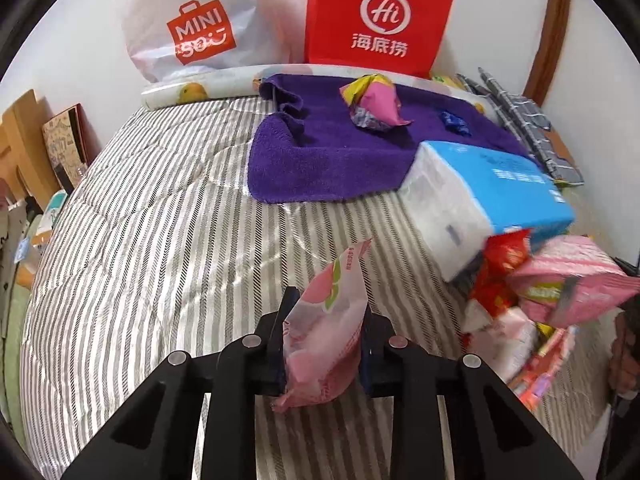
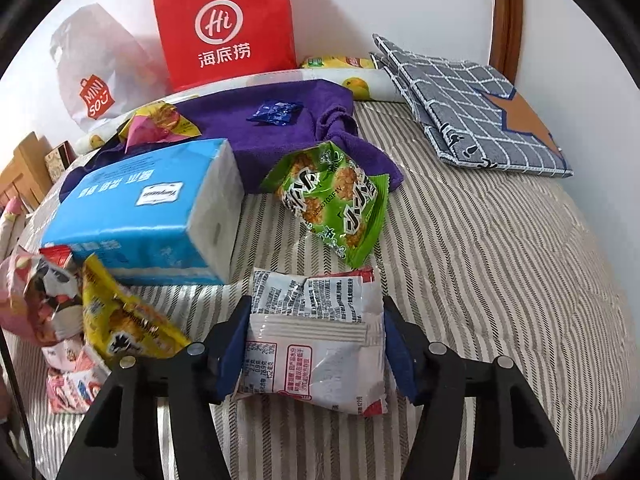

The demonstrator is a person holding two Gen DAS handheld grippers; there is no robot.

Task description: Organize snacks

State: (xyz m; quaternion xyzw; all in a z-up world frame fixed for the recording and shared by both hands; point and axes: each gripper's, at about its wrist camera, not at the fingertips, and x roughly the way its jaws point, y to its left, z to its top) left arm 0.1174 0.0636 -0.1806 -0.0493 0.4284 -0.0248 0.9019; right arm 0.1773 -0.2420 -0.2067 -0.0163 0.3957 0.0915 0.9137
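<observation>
My left gripper (image 1: 326, 320) is shut on a pink peach-print snack packet (image 1: 324, 344), held upright above the striped bed. My right gripper (image 2: 316, 320) has its jaws around a white and red snack packet (image 2: 316, 340) that lies between the fingers. A green cracker packet (image 2: 336, 196) lies just ahead of it. A purple towel (image 1: 332, 160) holds a pink and yellow packet (image 1: 374, 104) and a small blue packet (image 2: 274, 113). A heap of snack packets (image 1: 532, 300) lies at the left view's right; it also shows in the right wrist view (image 2: 80, 320).
A blue tissue pack (image 2: 148, 208) lies between the towel and the heap. A red paper bag (image 2: 226, 24) and a white MINISO bag (image 1: 192, 24) lean on the wall. Folded grey checked cloth (image 2: 472, 104) lies at the back right. The striped quilt (image 1: 160, 240) covers the bed.
</observation>
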